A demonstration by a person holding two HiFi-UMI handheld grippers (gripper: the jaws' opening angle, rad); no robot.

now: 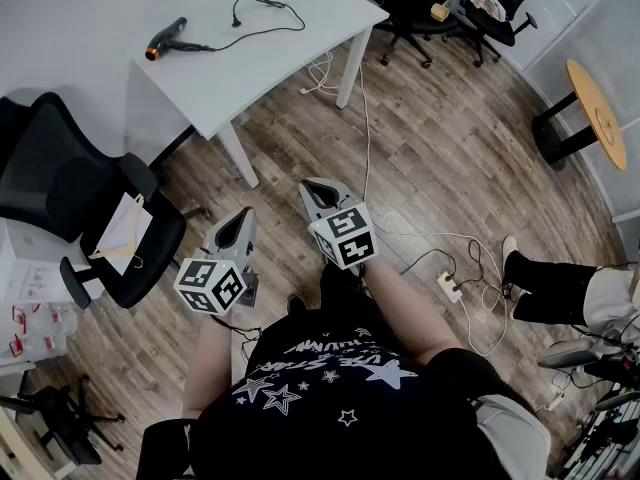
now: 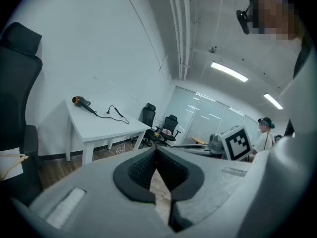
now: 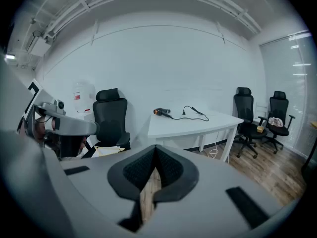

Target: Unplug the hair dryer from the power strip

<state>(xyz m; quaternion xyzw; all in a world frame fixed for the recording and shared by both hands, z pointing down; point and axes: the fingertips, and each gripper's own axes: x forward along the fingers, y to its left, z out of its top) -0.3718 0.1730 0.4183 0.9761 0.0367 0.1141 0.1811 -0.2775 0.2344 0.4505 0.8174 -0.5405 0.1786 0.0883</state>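
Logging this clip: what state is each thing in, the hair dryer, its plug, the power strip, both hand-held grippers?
hair dryer: lying on the white table.
plug: loose on the table, unplugged.
power strip: on the floor, sockets too small to read.
left hand-held gripper: shut, empty.
right hand-held gripper: shut, empty.

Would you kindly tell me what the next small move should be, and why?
Probably just lower both grippers: the hair dryer lies on the white table with its plug loose beside it, not in any socket, and the left gripper and right gripper are shut on nothing.
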